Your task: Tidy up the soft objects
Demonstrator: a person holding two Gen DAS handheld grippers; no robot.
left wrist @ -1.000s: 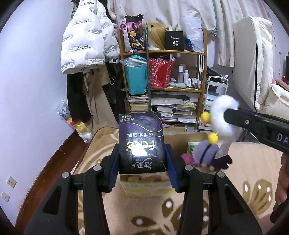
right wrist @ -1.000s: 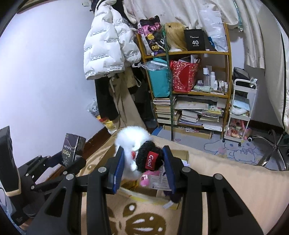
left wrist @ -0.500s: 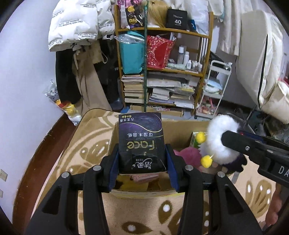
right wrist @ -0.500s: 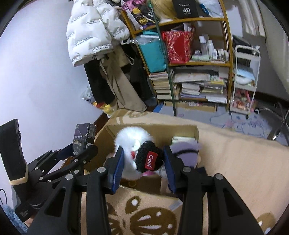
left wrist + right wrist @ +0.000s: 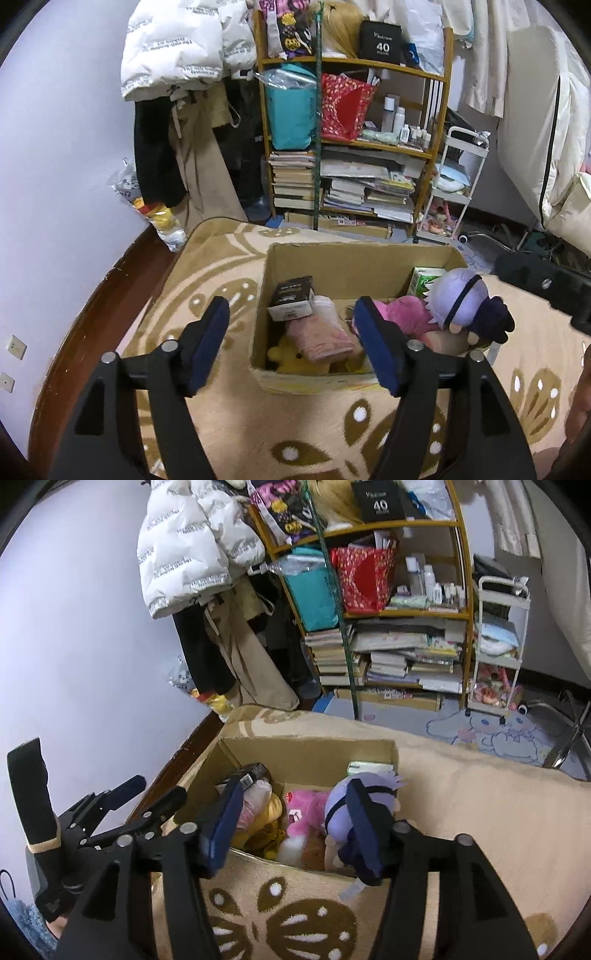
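Note:
An open cardboard box (image 5: 332,258) (image 5: 306,751) stands on a beige patterned blanket. Inside lie a dark tissue pack (image 5: 291,297) (image 5: 253,771), a pink cloth bundle (image 5: 321,338), a yellow plush (image 5: 291,360) (image 5: 271,812), a pink plush (image 5: 402,315) (image 5: 306,808) and a lilac-haired doll (image 5: 461,299) (image 5: 343,797) at the right side. My left gripper (image 5: 291,343) is open and empty over the box's near left corner. My right gripper (image 5: 291,818) is open and empty above the box's near edge. A white fluffy bit (image 5: 291,847) shows low in the box.
A green carton (image 5: 424,278) leans in the box's far right corner. A cluttered wooden shelf (image 5: 351,147) with books, a white trolley (image 5: 454,184) and hanging coats (image 5: 177,74) stand behind. The dark wood edge (image 5: 110,295) runs along the left, by the wall.
My left gripper opened and the tissue pack now lies in the box. My right gripper opened and the white fluffy plush with the black cap dropped into the box.

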